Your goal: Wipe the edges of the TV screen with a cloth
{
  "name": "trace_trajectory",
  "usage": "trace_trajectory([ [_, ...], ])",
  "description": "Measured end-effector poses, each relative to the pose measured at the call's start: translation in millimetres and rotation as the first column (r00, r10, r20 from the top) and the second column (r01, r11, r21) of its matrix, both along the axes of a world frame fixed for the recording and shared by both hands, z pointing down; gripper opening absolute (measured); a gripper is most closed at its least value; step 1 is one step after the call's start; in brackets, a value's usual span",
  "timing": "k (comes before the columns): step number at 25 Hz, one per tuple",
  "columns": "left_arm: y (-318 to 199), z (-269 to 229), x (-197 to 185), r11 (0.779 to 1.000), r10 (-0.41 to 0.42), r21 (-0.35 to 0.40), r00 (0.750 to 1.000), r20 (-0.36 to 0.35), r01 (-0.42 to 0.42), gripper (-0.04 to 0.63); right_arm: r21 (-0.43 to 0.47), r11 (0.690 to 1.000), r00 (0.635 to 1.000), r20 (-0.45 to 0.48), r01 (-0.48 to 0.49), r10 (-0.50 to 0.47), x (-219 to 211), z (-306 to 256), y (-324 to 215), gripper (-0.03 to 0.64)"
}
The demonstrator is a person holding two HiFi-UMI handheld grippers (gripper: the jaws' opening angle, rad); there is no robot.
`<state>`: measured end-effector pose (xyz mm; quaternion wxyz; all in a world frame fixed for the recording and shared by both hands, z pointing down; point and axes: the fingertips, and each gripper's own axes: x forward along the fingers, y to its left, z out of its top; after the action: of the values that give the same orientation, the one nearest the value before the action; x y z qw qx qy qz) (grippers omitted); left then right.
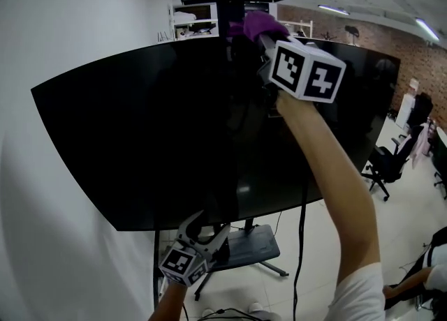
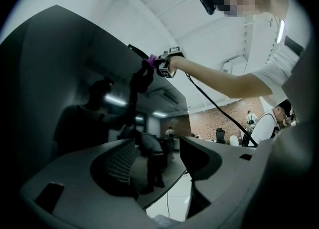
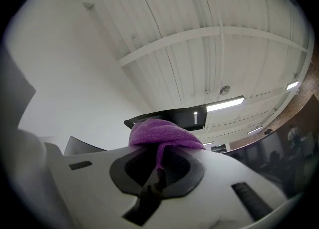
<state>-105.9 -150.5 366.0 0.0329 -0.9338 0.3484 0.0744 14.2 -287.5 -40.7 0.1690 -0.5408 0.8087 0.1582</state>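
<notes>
Left gripper (image 1: 207, 227), lowest and nearest in the head view, is hovering just under the bottom edge of the wide black glossy TV screen (image 1: 154, 138). Its jaws are standing spread with nothing between them. In the left gripper view the gripper (image 2: 157, 156) is looking up along the dark glass (image 2: 50, 73), whose lower edge is running behind the gap. Whether a jaw tip is touching that edge cannot be told.

Further up, the person's bare right forearm (image 1: 328, 166) is reaching across the front of the screen, and the right gripper (image 1: 257, 40) is sitting at the screen's top edge. Its jaws are pressing together on a purple terry cloth (image 1: 262, 25). In the right gripper view the cloth (image 3: 162, 131) is bunching over the closed jaw tips (image 3: 159, 161). From the left gripper view the cloth (image 2: 151, 61) is showing as a small purple tuft right at the top edge of the glass.

Below the screen a black wheeled stand base (image 1: 251, 246) is resting on the pale floor. Beyond it, a black office chair (image 1: 383, 162) is standing at the right, before a red brick wall (image 1: 419, 54).
</notes>
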Motion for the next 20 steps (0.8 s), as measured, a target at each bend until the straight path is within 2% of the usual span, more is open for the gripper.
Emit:
trace_trajectory([
  [5,6,14,49,1.0,0.019,-0.002,1.0,0.012,-0.019,0.27,0.026,0.999,1.0,0.022,-0.019,0.019,70,13,12,0.046],
  [10,-4,20,44,1.0,0.005,-0.026,1.0,0.013,-0.005,0.27,0.098,0.995,0.999,0.033,0.022,-0.026,78,62,40,0.044],
  [14,-8,47,58,0.998,-0.058,0.009,0.994,0.088,0.058,0.27,0.105,0.993,0.998,-0.042,0.048,-0.044,93,174,65,0.044],
  [17,-16,65,58,0.992,-0.118,0.056,0.988,0.096,0.113,0.27,0.07,0.997,0.992,-0.119,-0.033,0.041,115,288,71,0.044],
  [20,-13,75,42,0.988,-0.148,0.049,0.986,0.072,0.145,0.27,-0.033,0.992,0.986,-0.118,-0.12,0.115,128,398,80,0.043],
])
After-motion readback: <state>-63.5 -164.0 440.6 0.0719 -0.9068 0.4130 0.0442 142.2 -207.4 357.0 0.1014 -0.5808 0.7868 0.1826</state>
